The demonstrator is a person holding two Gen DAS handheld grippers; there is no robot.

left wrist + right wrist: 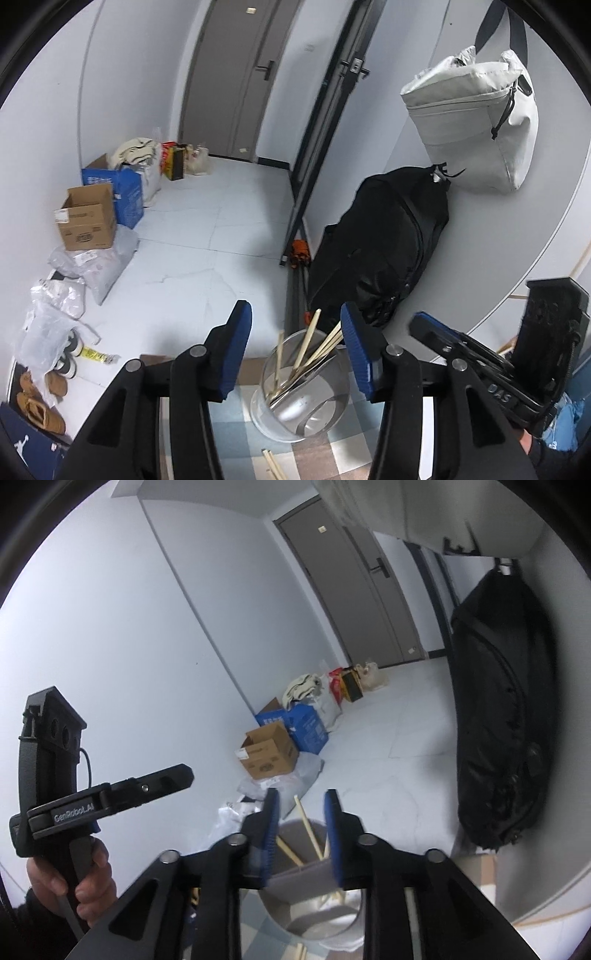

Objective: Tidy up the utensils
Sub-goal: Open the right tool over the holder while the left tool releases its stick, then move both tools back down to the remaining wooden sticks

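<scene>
A clear glass jar (301,391) stands on a checked cloth (332,458) and holds several wooden chopsticks (314,350) and metal utensils. My left gripper (295,354) is open, its blue pads either side of the jar's top, holding nothing. Loose chopsticks (273,465) lie on the cloth in front of the jar. In the right wrist view my right gripper (301,836) is open just above the jar (314,904), with chopsticks (308,829) showing between its pads. It also shows in the left wrist view (480,354), at the right of the jar.
A black bag (388,243) and a grey tote (476,118) hang on the wall at the right. Cardboard boxes (88,218), plastic bags (96,266) and shoes (40,402) line the floor at the left. A door (236,74) stands at the far end.
</scene>
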